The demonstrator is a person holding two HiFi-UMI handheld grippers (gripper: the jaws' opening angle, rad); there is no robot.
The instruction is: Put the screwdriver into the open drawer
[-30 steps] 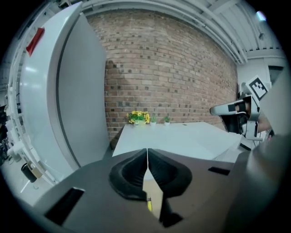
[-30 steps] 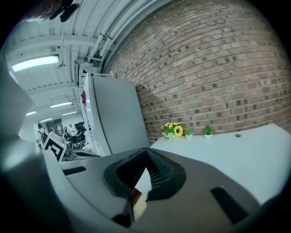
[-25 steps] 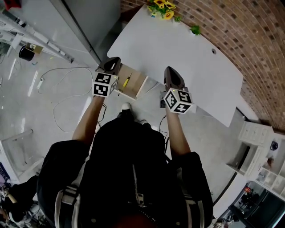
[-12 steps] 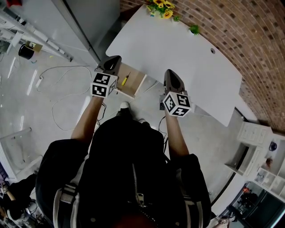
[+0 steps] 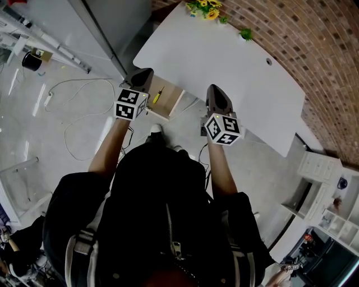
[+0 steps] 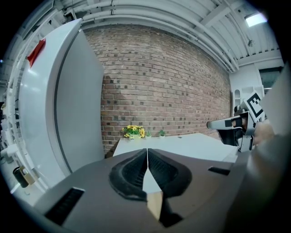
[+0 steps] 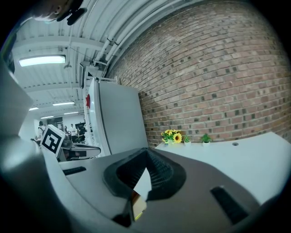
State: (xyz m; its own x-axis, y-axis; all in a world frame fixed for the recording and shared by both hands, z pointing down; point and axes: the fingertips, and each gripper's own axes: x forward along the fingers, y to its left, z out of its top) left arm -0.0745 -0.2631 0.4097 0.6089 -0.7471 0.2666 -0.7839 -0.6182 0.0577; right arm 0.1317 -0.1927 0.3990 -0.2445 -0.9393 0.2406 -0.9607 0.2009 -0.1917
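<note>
At four o'clock from the clenched left tongs [image 5: 141, 76], the screwdriver [image 5: 159, 96] lies in the drawer [image 5: 171, 107]; right tongs [image 5: 215, 89] clenched too.

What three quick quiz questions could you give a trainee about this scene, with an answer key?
1. True or false: the screwdriver lies inside the open drawer.
2. The jaws of the left gripper are: A) closed with nothing between them; B) wide apart; C) clamped on the screwdriver.
3. Fill in: the yellow flowers stand at the far end of the white ____.

Key: 1 true; 2 A; 3 table.
</note>
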